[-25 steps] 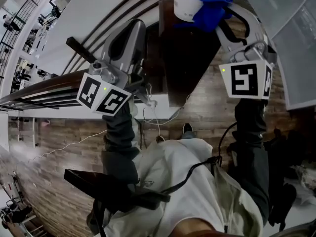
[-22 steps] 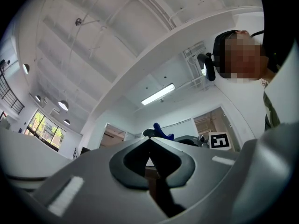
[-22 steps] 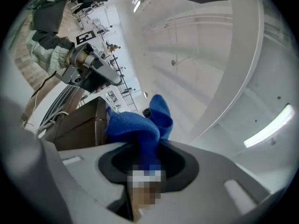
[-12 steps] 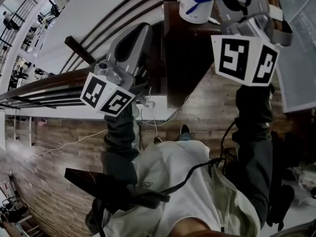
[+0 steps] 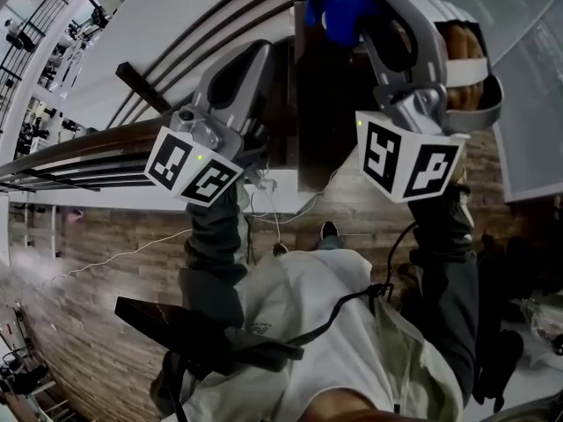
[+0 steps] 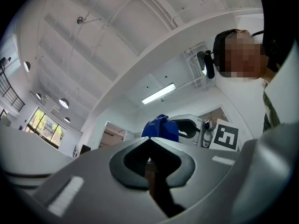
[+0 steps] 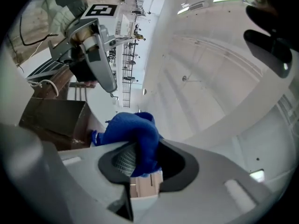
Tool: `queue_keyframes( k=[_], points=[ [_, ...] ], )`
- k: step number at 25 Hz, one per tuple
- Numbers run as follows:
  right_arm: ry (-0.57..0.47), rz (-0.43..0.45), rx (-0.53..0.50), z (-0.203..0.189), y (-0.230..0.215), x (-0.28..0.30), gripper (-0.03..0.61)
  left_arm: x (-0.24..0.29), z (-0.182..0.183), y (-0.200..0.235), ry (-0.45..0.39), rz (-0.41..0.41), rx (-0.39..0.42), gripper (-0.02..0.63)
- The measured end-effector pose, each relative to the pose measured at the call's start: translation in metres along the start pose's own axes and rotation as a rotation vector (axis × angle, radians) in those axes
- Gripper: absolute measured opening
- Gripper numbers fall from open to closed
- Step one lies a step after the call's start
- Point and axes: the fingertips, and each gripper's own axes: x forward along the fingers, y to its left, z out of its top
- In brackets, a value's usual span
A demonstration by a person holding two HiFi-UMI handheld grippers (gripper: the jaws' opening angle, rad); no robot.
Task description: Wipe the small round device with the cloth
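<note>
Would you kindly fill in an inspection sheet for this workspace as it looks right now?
Surface: dark brown table top, bare where visible.
Job's things: blue cloth bunched up in the right gripper; small round device not seen.
Clutter: nothing seen.
Grippers: left gripper jaws together, empty; right gripper jaws shut on the cloth.
Cables: white cable hangs by the table edge.
Surroundings: wood plank floor; dark railing on the left.
</note>
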Motion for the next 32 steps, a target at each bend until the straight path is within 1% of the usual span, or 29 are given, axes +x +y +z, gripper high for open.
queue_keyframes(
  k=[3,5,6,9,11,13,16,20,24,26,28,30,32],
  points=[
    [-0.005,0.063,-0.007,0.004,0.012,-0.007,0.109,0.003,-0.002,-0.003,0.007,-0.011,-0.009,0.000],
    [-0.013,0.107,-0.006,0.006,0.012,-0.009,0.109,0.005,0.000,-0.005,0.009,-0.018,-0.012,0.000],
    [-0.018,0.110,0.000,0.006,0.005,-0.008,0.110,0.006,0.001,-0.005,0.009,-0.020,-0.012,0.000],
    [-0.017,0.055,0.025,0.006,-0.031,0.007,0.110,0.009,0.007,-0.007,0.004,-0.027,-0.013,0.000],
    [-0.006,0.056,0.027,0.009,-0.039,0.024,0.110,0.008,0.008,-0.009,0.000,-0.031,-0.014,0.000],
    [-0.005,0.079,0.018,0.015,-0.031,0.034,0.110,0.007,0.007,-0.012,-0.003,-0.033,-0.017,0.000],
    [-0.020,0.099,0.005,0.025,-0.015,0.028,0.109,0.004,0.005,-0.018,-0.002,-0.030,-0.018,0.000],
    [-0.074,0.176,0.028,0.034,0.018,0.021,0.110,-0.001,0.005,-0.008,-0.011,-0.002,-0.018,0.000],
    [-0.082,0.261,0.056,0.042,0.050,0.011,0.110,-0.009,0.003,-0.008,0.001,-0.014,-0.015,0.000],
    [-0.090,0.276,0.051,0.046,0.058,0.006,0.109,-0.012,0.002,-0.008,0.001,-0.014,-0.017,0.000],
    [-0.109,0.243,0.062,0.046,0.049,0.004,0.110,-0.013,-0.001,-0.006,0.006,-0.010,-0.021,0.000],
    [-0.118,0.136,0.080,0.040,0.020,0.004,0.109,-0.013,-0.005,-0.003,0.012,-0.008,-0.023,0.000],
    [-0.105,0.029,0.112,0.027,-0.018,0.008,0.109,-0.012,-0.007,-0.001,0.017,-0.009,-0.025,0.000]
  ],
)
